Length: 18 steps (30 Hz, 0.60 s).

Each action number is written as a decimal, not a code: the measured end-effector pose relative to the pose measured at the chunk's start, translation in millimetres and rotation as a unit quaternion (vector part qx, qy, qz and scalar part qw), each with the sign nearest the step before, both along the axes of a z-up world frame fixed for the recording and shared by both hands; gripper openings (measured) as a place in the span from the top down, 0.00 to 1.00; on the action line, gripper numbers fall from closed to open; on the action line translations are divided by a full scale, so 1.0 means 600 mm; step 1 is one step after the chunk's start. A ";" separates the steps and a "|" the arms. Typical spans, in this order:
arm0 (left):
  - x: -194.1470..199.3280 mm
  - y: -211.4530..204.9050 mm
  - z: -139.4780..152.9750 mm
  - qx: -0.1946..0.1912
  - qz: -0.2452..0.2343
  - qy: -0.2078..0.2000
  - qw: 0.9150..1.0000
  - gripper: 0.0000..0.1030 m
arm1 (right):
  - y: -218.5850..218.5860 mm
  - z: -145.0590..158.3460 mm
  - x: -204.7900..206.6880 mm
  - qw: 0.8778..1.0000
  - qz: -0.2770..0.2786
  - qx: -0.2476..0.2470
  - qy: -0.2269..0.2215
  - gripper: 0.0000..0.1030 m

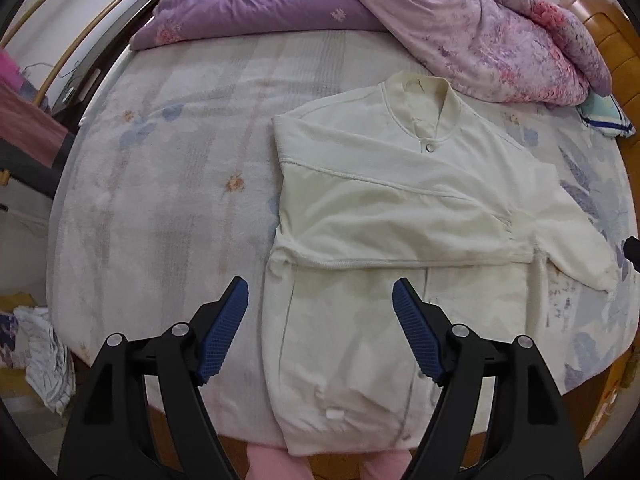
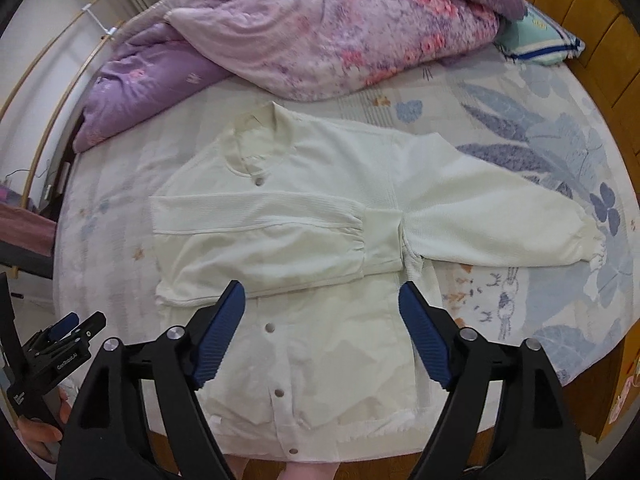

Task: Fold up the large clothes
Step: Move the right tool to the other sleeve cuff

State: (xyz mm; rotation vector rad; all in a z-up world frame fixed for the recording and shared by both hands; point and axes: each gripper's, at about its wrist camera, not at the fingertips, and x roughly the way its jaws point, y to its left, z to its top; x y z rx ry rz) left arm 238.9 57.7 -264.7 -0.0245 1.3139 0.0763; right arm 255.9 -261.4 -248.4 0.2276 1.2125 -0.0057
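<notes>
A cream snap-front jacket [image 1: 380,216] [image 2: 300,240] lies flat and front up on the bed. One sleeve [image 2: 260,220] is folded across its chest. The other sleeve [image 2: 500,220] stretches out to the right over the sheet. My left gripper [image 1: 320,286] hangs open above the jacket's lower left part, with nothing between its blue pads. My right gripper [image 2: 322,288] is open too, above the lower middle near the snap row, also with nothing in it. In the right wrist view the left gripper [image 2: 68,328] shows at the lower left, held by a hand [image 2: 40,432].
A purple and pink floral quilt [image 1: 480,20] [image 2: 320,32] is bunched along the far side of the bed. A teal pillow [image 2: 536,40] lies by the wooden headboard [image 2: 592,20]. Loose clothes [image 1: 44,352] lie on the floor to the left. The bed's near edge [image 2: 400,444] runs just below the jacket's hem.
</notes>
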 end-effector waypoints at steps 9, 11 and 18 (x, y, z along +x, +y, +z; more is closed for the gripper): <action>-0.061 -0.018 0.121 -0.013 0.009 -0.050 0.999 0.21 | -0.009 0.097 -0.094 0.998 -0.031 0.027 -0.046 0.13; -0.079 -0.022 0.150 -0.014 0.010 -0.073 0.997 0.16 | -0.007 0.113 -0.111 0.997 -0.028 0.040 -0.061 0.10; -0.142 -0.057 0.196 -0.037 -0.046 -0.108 0.992 0.13 | 0.009 0.186 -0.208 0.990 -0.051 0.028 -0.132 0.09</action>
